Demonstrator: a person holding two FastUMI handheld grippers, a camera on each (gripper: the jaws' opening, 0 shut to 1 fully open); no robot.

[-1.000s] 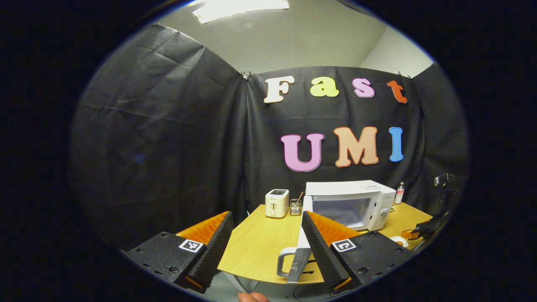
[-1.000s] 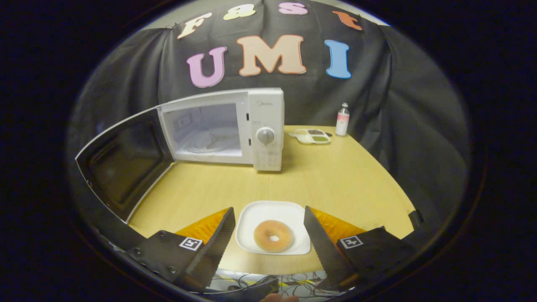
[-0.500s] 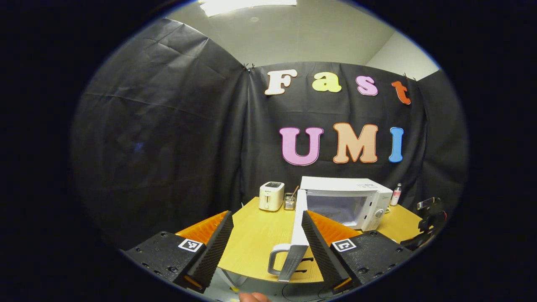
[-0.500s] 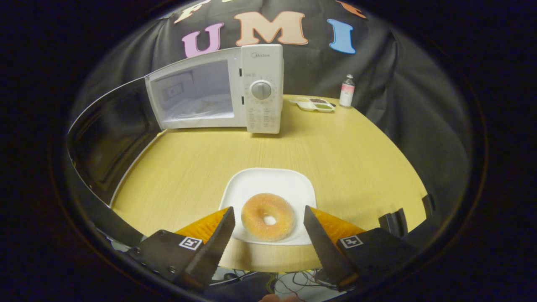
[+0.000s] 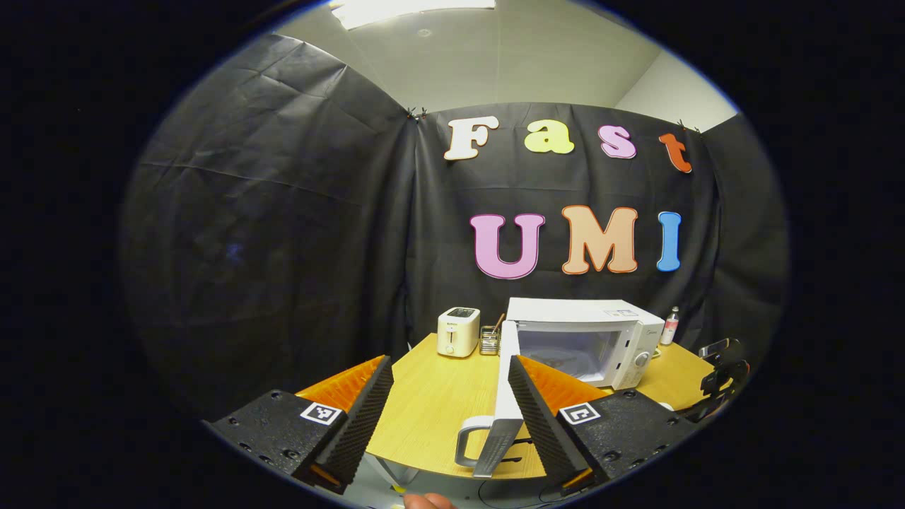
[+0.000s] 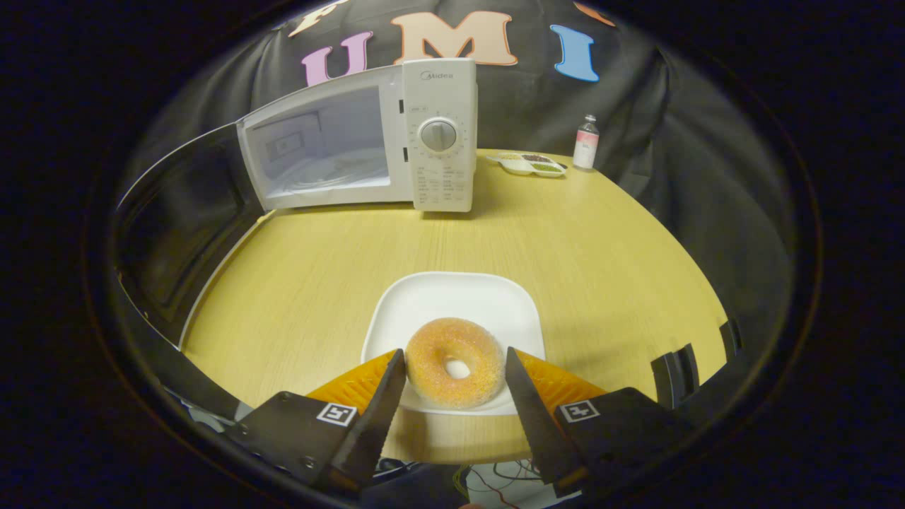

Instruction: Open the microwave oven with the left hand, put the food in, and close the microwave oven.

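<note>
So the microwave [image 6: 368, 141] is already open, its door [image 6: 177, 233] swung out to the left of my right tool [image 6: 450, 396] and the cavity bare. Step in hand as I read it: grab the donut [image 6: 456, 362].

It sits on the white plate [image 6: 452, 300], near the table [image 6: 565, 233] edge closest to me, right between my right tool's two fingers. The jaws are at a middling gap, one finger just outside each flank of the donut. I can't tell if they touch it, so I'd call it not gripped.

How I'd do it well:
- close slowly and evenly so both pads meet the sides together and it doesn't skid off the plate
- squeeze just enough, it looks soft and would squash
- keep the tips off the plate rim so I don't drag it
- lift straight up, then carry forward and left into the cavity, clear of the control panel

My left tool [image 5: 447, 406] is wide and holding nothing, with the door's edge and handle [image 5: 475, 442] right ahead between its fingers. I'd keep it parked there, ready to push the door closed afterwards.
</note>
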